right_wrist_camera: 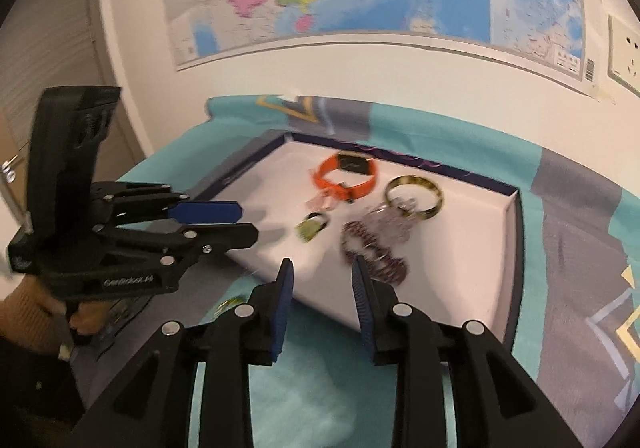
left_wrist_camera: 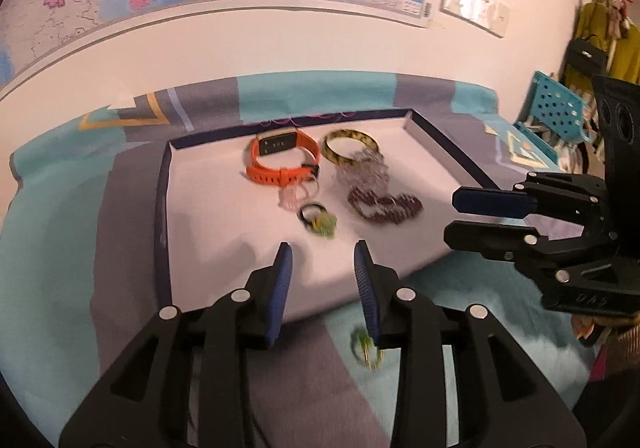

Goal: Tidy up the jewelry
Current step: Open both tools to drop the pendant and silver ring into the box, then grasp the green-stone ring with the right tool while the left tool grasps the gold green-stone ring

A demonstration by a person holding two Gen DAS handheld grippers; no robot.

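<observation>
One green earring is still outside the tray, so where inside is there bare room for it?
Bare floor runs along the tray's left wall and its near edge. The far middle is crowded: orange watch, bangle, bead bracelets, other earring.

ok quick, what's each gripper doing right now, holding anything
left gripper: jaws open, nothing between them.
right gripper: jaws open, nothing between them.
</observation>
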